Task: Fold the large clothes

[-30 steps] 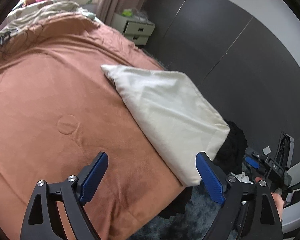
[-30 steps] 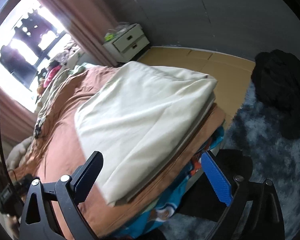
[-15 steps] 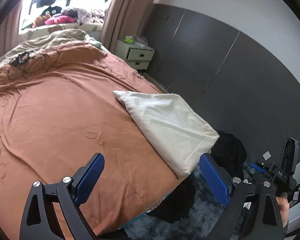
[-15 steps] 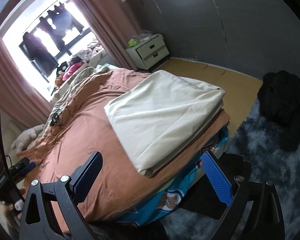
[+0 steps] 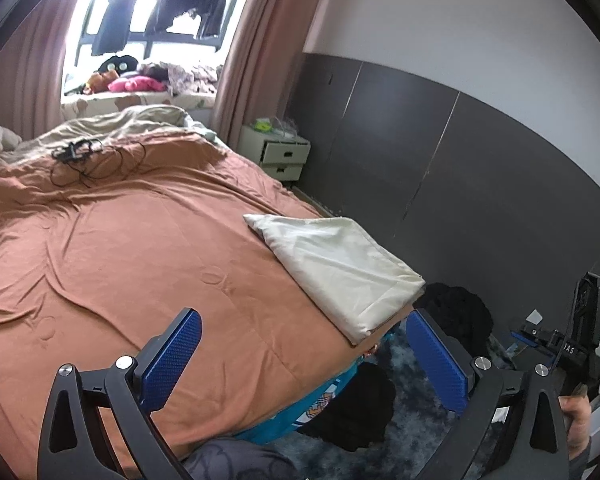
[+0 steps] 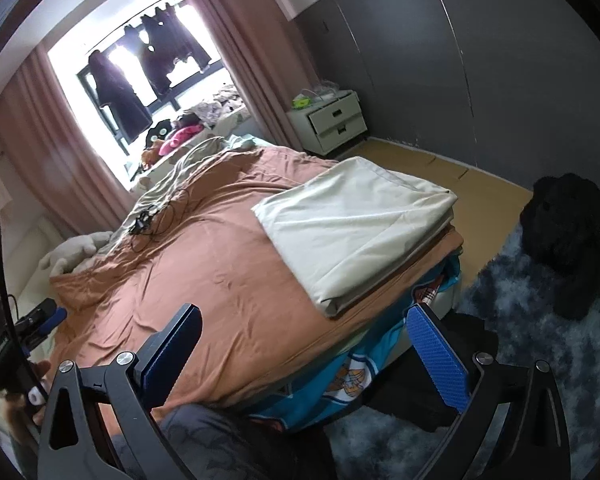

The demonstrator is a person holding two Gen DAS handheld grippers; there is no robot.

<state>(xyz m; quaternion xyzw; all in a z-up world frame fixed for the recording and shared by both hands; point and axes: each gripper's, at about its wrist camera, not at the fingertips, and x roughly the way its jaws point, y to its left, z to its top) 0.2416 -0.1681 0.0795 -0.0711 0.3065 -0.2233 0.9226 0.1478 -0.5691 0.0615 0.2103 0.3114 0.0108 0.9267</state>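
Two black claws with blue pads, left claw (image 5: 302, 354) opening and right claw (image 6: 304, 354) wide, hold nothing, while the cream fabric sheet (image 6: 354, 232), already folded into a flat rectangle, rests on the rust-brown bedspread's (image 6: 220, 280) corner, suggesting folding is finished.

The cream-coloured folded cloth (image 5: 340, 272) lies flat on the rust-brown bedspread (image 5: 140, 260), at the bed's near corner on the side toward the dark wall. It is folded into a neat, roughly rectangular stack of several layers, whose edges show one above the other along its near side in the right wrist view (image 6: 356, 236). Its top is smooth apart from a few shallow creases, one corner reaches almost to the edge of the bed, and nothing touches it.
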